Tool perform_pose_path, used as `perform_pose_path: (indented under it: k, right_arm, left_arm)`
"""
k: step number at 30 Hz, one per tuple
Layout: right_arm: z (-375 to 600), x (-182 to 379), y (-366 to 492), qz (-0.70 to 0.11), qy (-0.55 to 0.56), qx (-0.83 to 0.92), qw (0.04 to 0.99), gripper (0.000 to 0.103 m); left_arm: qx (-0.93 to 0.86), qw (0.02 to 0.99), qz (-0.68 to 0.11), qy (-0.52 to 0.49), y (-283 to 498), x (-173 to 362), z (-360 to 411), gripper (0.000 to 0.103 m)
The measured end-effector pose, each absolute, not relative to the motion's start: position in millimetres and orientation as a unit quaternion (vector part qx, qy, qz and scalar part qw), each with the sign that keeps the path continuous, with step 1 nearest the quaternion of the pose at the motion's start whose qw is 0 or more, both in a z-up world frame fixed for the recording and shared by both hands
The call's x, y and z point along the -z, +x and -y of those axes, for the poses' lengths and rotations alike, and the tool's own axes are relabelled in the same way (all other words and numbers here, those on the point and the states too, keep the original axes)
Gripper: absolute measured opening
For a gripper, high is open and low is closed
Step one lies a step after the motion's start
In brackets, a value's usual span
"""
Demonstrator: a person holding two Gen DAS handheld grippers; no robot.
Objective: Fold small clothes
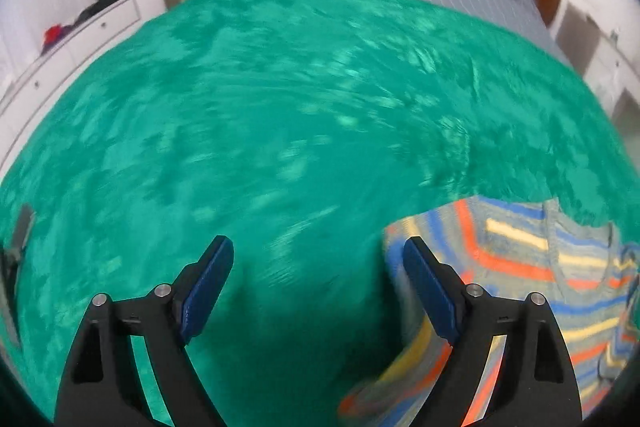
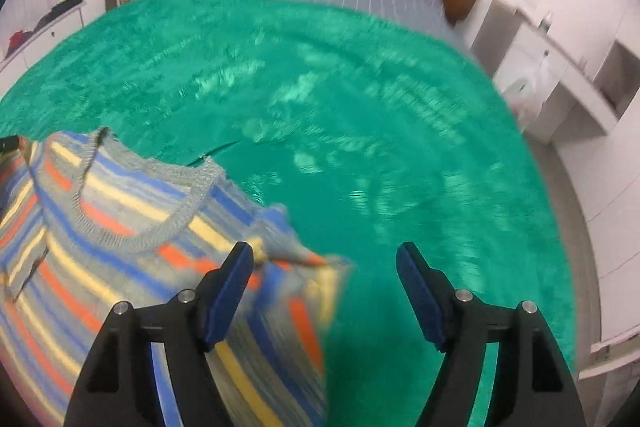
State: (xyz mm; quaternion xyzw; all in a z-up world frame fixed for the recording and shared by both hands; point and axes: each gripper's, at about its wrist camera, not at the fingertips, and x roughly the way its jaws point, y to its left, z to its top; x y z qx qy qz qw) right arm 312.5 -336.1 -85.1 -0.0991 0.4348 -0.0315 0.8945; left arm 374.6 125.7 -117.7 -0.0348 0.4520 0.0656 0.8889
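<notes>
Both claws, left (image 1: 318,255) and right (image 2: 325,261), gape empty over the blanket (image 1: 280,107); sweater (image 2: 120,227) released. Next: regrip for another fold, probably.

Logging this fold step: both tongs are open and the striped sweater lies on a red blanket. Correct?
Not quite: the blanket is green, not red, as the right wrist view shows. The striped sweater does lie on it, and both the left tongs and right tongs are open.

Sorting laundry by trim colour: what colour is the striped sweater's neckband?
Grey ribbed knit on the sweater's neckband, clearest in the right wrist view.
</notes>
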Motion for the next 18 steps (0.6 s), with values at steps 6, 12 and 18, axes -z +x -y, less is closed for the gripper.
perform_pose_path:
  k: [6,12,18]
  right_arm:
    - [338.2,59.6,216.1,-0.409,-0.071,-0.025,0.91,0.077]
    - [234.2,105.1,186.7,-0.406,-0.19,-0.144,0.882,0.078]
    - [272.0,126.0,241.8,-0.451,-0.097,-0.071,0.884,0.007]
  left_arm:
    - [-0.061,0.887,-0.456,-0.035,273.0,118.9,-148.8,0.09]
    - [-0.017,0.865,-0.497,-0.066,191.1,143.2,-118.6,0.09]
    - [0.005,0.854,-0.513,-0.088,146.6,146.2,-108.5,0.09]
